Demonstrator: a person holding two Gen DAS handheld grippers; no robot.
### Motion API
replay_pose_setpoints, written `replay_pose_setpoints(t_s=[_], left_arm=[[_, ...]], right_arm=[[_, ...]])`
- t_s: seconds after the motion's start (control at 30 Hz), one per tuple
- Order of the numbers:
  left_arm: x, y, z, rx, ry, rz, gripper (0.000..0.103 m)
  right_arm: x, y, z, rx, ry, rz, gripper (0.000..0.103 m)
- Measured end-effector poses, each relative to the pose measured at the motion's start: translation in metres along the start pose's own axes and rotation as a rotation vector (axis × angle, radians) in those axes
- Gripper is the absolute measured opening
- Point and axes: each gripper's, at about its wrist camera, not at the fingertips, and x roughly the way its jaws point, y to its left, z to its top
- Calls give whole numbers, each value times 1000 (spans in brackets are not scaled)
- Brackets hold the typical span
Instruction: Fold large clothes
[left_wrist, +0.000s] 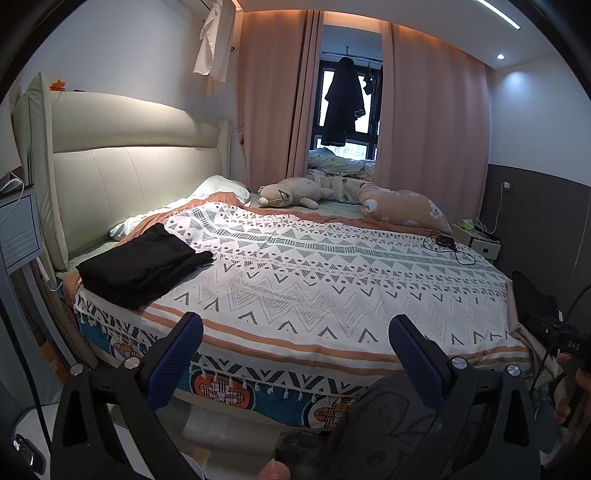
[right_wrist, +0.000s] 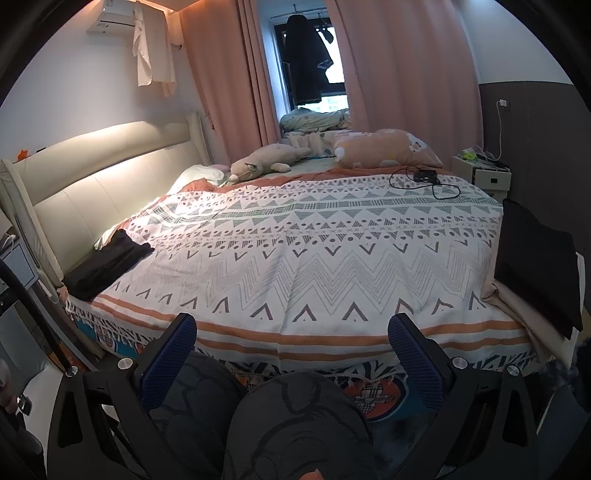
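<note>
A folded black garment (left_wrist: 142, 267) lies on the near left corner of the patterned bedspread (left_wrist: 325, 280), close to the headboard; the right wrist view shows it as the black garment (right_wrist: 107, 264) at far left. A second dark garment (right_wrist: 535, 266) lies on a beige pile at the bed's right edge. My left gripper (left_wrist: 295, 336) is open, held back from the bed's front edge, with nothing between its blue pads (left_wrist: 177, 354). My right gripper (right_wrist: 291, 332) is also open and empty, facing the bedspread (right_wrist: 325, 251). The right gripper's body (left_wrist: 561, 339) shows at the left view's right edge.
A plush toy (left_wrist: 291, 192) and a peach pillow (left_wrist: 402, 206) lie at the bed's far side. A black device with a cable (left_wrist: 447, 245) rests on the bedspread. A bedside table (right_wrist: 484, 175) stands at right. A cushioned headboard (left_wrist: 122, 173) runs along the left. Grey slippers (right_wrist: 295, 424) are below.
</note>
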Motion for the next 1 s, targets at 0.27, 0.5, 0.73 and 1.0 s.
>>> replay_pose_setpoints(t_s=[0.27, 0.5, 0.73, 1.0], left_arm=[[-2, -3, 1, 10, -3, -7, 103], [-7, -5, 2, 10, -13, -17, 103], [-15, -9, -1, 18, -17, -35, 103], [-29, -10, -2, 33, -47, -33, 103]], right_arm=[[2, 1, 0, 2, 5, 3, 103], [1, 4, 0, 6, 6, 5, 103], [-9, 5, -4, 7, -4, -7, 103], [-14, 3, -5, -5, -9, -1, 103]])
